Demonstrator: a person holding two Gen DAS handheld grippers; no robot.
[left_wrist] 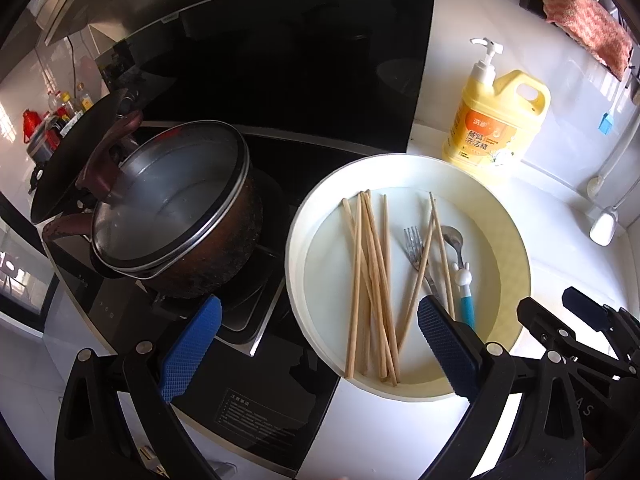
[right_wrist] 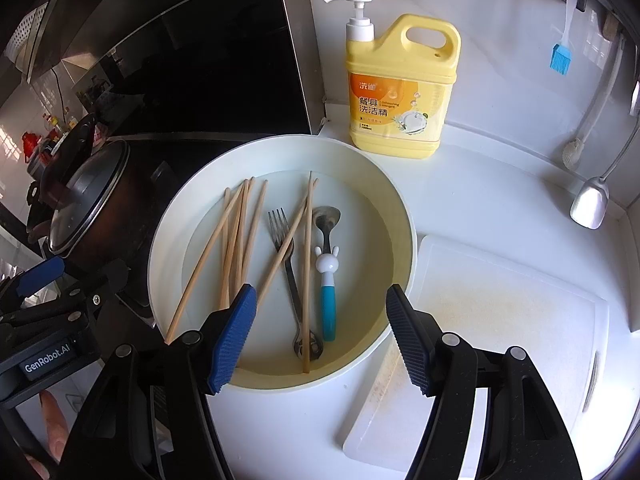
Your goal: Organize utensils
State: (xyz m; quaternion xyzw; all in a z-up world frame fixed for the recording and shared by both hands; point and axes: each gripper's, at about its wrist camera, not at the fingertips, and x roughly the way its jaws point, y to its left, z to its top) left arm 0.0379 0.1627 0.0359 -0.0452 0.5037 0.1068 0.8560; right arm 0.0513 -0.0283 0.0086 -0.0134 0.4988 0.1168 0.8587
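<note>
A round white basin (left_wrist: 296, 240) (right_wrist: 168, 240) on the counter holds several wooden chopsticks (left_wrist: 370, 280) (right_wrist: 236, 240), a metal fork (left_wrist: 414, 246) (right_wrist: 280, 232) and a spoon with a blue handle and a white rabbit figure (left_wrist: 464, 280) (right_wrist: 328, 272). My left gripper (left_wrist: 320, 344) hovers open over the basin's near left rim, nothing between its blue pads. My right gripper (right_wrist: 322, 336) hangs open above the basin's near edge, with the fork's end and the spoon handle seen between its fingers but untouched. The right gripper also shows at the right edge of the left wrist view (left_wrist: 576, 320).
A lidded dark pot (left_wrist: 176, 208) (right_wrist: 84, 200) sits on the black stove left of the basin. A yellow dish soap bottle (left_wrist: 496, 120) (right_wrist: 400, 92) stands behind it. A white cutting board (right_wrist: 500, 320) lies to the right. A ladle (right_wrist: 590, 204) and a blue brush (right_wrist: 560, 56) hang by the wall.
</note>
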